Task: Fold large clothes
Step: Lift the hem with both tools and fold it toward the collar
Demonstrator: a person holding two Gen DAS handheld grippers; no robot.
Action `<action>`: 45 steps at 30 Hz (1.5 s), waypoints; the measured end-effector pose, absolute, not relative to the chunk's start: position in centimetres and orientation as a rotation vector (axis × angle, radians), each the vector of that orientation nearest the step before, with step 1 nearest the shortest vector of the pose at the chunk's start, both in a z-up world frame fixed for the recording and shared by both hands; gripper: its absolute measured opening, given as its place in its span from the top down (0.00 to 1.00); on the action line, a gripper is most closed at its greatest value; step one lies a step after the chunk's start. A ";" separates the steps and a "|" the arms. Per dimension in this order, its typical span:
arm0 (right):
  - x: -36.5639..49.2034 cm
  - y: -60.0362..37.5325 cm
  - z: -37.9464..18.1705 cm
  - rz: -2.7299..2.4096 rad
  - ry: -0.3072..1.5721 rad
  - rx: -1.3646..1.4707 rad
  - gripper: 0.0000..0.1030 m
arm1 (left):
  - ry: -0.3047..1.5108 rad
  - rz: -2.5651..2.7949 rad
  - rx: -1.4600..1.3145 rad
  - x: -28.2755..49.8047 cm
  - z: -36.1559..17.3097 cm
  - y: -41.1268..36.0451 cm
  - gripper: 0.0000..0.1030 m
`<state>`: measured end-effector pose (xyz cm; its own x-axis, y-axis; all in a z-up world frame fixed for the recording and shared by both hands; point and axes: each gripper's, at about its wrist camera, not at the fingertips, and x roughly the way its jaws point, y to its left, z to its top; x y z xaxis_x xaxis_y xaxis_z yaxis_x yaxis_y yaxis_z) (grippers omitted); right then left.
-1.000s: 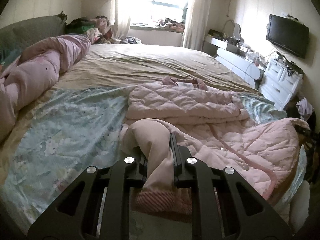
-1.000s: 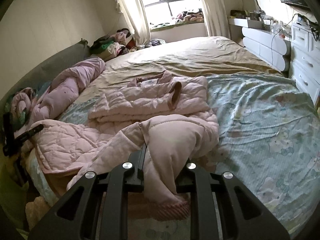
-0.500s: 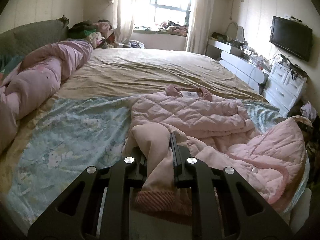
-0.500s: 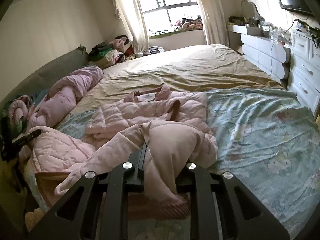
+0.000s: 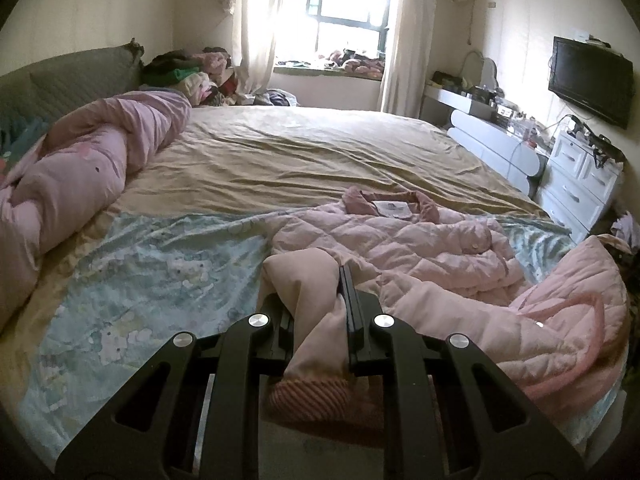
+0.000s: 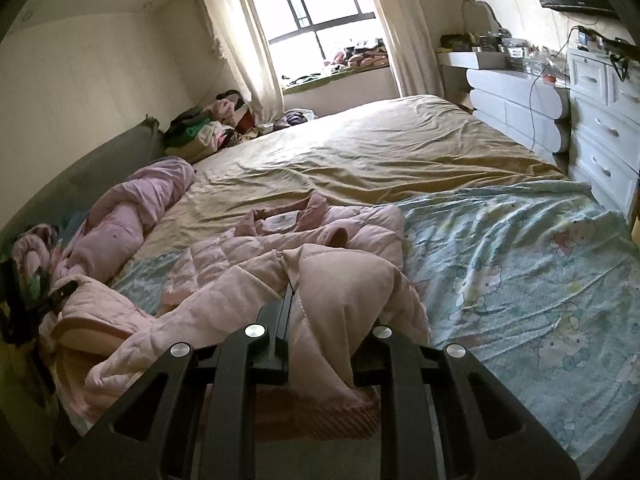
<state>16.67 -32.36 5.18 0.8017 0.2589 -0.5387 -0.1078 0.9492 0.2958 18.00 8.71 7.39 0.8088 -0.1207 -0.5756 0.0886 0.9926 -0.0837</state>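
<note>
While both grippers' jaws stay clamped on the pink coat (image 5: 420, 248) near the bed's (image 5: 320, 152) front edge, bulky padding could slip free.

The pink jacket (image 5: 404, 240) is soft quilted cloth with a matt, puffy surface, its cuff (image 5: 316, 396) ribbed knit and its snaps shiny. The left gripper (image 5: 316, 300) and right gripper (image 6: 320, 320) look like matt black plastic with bright metal bolt heads. The near bed sheet (image 6: 520, 264) is thin, wrinkled printed cloth; the far-right dresser (image 5: 580, 184) looks smooth, white and glossy.
</note>
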 end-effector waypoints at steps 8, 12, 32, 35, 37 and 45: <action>19.6 -32.6 4.9 0.148 0.595 0.285 0.83 | 0.603 -0.098 -0.020 21.1 7.6 8.4 0.90; 21.2 -32.5 4.9 0.116 0.598 0.294 0.83 | 0.604 -0.091 -0.011 22.7 7.3 8.4 0.90; 29.9 -32.6 4.0 0.037 0.681 0.346 0.81 | 0.670 -0.053 0.022 29.3 6.4 8.1 0.88; 30.9 -32.8 3.8 0.035 0.692 0.374 0.81 | 0.682 -0.046 0.035 30.1 6.2 8.1 0.88; 31.4 -32.9 3.7 0.033 0.699 0.380 0.80 | 0.687 -0.044 0.031 30.3 6.1 8.3 0.87; 32.4 -33.9 3.7 0.061 0.695 0.471 0.69 | 0.708 -0.035 0.043 31.5 5.3 8.2 0.87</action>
